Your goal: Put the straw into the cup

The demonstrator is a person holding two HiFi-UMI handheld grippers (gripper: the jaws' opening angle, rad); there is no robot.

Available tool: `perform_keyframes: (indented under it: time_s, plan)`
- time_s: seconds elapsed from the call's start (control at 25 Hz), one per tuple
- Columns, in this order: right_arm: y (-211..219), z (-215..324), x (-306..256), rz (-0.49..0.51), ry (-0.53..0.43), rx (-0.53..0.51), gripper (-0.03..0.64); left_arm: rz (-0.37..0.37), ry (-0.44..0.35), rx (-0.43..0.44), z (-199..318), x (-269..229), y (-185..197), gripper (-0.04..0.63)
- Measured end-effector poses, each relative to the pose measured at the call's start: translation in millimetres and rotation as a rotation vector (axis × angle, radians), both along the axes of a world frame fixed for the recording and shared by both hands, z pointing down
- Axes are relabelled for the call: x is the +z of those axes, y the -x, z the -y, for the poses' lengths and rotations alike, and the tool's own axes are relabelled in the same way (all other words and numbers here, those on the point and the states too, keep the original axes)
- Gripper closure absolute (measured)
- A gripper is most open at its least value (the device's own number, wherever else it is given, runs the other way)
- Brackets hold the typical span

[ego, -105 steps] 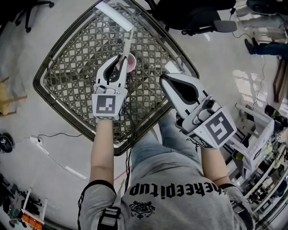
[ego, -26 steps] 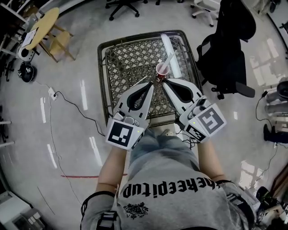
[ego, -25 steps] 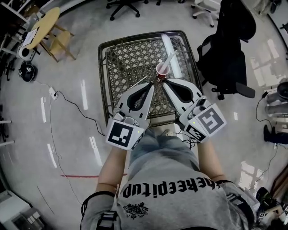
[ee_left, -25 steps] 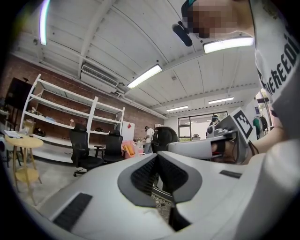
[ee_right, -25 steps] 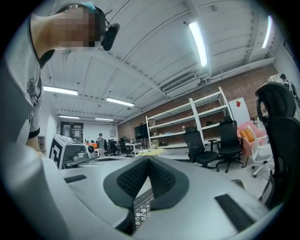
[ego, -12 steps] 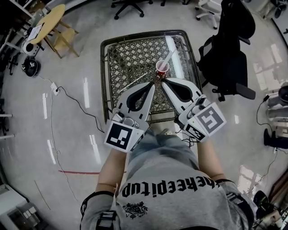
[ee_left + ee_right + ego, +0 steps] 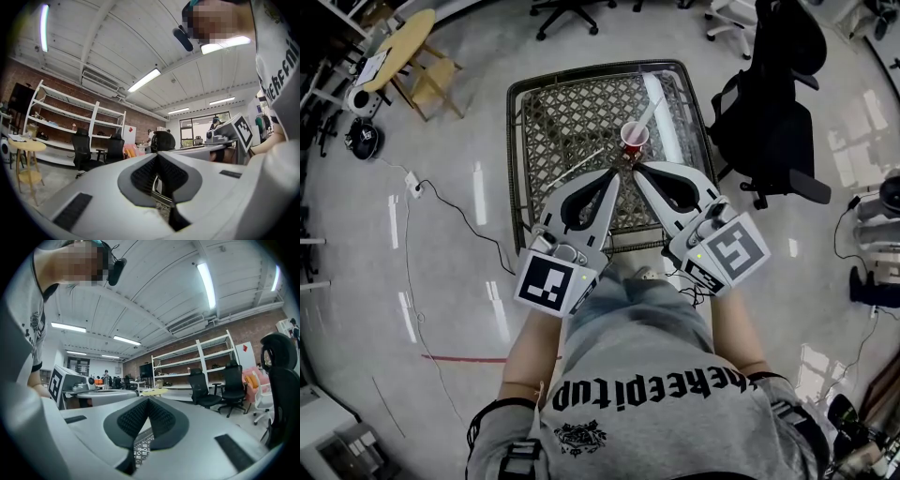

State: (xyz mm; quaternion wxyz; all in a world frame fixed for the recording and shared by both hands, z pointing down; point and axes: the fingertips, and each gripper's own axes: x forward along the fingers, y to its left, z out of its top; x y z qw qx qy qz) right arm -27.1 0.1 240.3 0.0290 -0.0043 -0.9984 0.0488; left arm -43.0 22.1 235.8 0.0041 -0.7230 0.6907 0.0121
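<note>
One white straw point(image 7: 648, 112) aslant in the pink cup point(image 7: 632, 137)

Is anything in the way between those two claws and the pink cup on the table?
Nothing visible is. The left gripper and right gripper are both shut and empty, with their tips just short of the pink cup. Only the table top lies between them. A straw already leans in the cup.

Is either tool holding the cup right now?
No, the cup stands free on the table, with the left tool and right tool both shut short of it.
</note>
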Motion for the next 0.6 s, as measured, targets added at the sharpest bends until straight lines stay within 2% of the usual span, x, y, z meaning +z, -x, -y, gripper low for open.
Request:
perform_keyframes:
  time_s: [0.6]
  plan:
    - [-7, -6, -2, 0.01, -0.005, 0.007, 0.607, 0.012, -0.006, 0.017, -6, -2, -10, 0.558]
